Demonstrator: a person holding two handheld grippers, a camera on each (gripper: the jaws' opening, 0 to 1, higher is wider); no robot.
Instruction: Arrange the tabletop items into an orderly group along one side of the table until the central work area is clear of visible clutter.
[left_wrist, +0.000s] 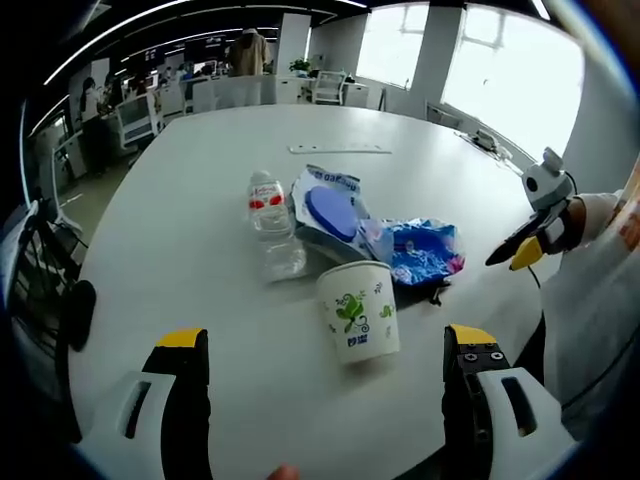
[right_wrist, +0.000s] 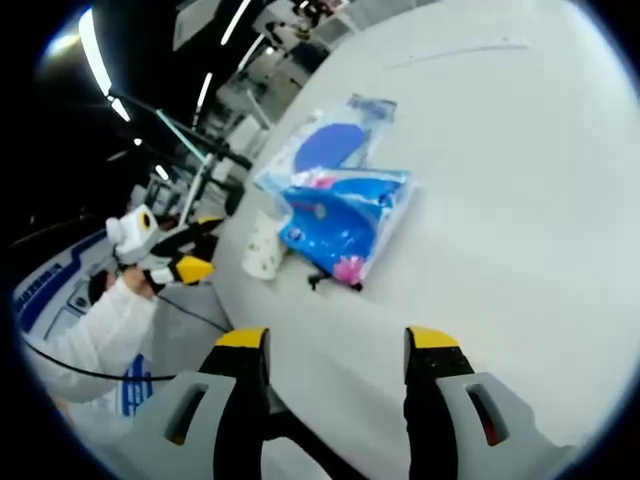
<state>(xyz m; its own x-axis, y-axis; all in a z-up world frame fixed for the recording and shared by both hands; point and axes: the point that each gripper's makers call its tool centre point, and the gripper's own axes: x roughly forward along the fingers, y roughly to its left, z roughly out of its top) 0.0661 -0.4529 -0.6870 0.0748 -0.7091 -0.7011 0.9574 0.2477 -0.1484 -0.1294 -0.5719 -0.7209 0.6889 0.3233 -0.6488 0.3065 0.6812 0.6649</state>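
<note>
Both my grippers, left (left_wrist: 325, 345) and right (right_wrist: 338, 342), gape wide and empty near the table (left_wrist: 200, 170) edge, facing the paper cup (left_wrist: 358, 310), bottle (left_wrist: 272, 222) and blue packets (right_wrist: 345, 222).

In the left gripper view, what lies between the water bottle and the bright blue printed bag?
A clear packet with a blue disc inside lies between the water bottle and the blue printed bag, overlapping the bag's edge; the left gripper view shows it.

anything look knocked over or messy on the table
The bottle lies on its side next to the upright cup. Behind them two blue packets sit in a loose, crumpled overlapping heap near the table's middle. Nothing looks spilled.
</note>
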